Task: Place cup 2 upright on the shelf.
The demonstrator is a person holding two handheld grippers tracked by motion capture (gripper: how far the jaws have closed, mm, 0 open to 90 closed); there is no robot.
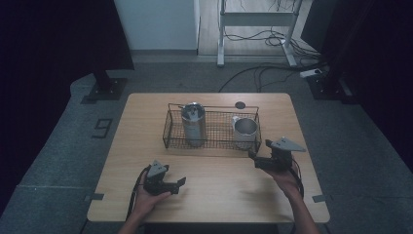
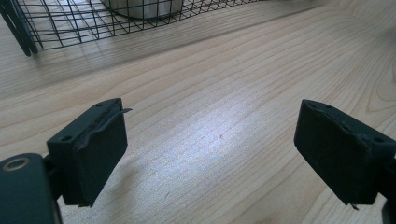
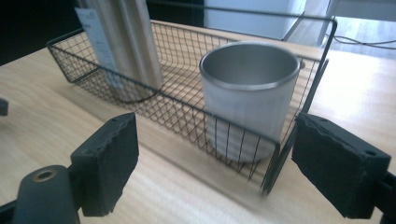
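The right tool (image 1: 254,159), jaws spread wide, hovers just before the near right corner of the wire basket (image 3: 299,88), facing the steel mug (image 3: 250,100) that stands inside it; this looks like the approach to a grasp. Next it likely must rise over the basket rim. The left tool (image 1: 176,185) rests spread on the surface (image 2: 224,93). The tall steel canister (image 3: 126,46) bears a white label, unreadable.

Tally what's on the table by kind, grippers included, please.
Wire basket: 1
Metal vessels in the basket: 2, a tall canister and a short cup
Small dark disc: 1
Grippers: 2, left gripper and right gripper
Total: 6
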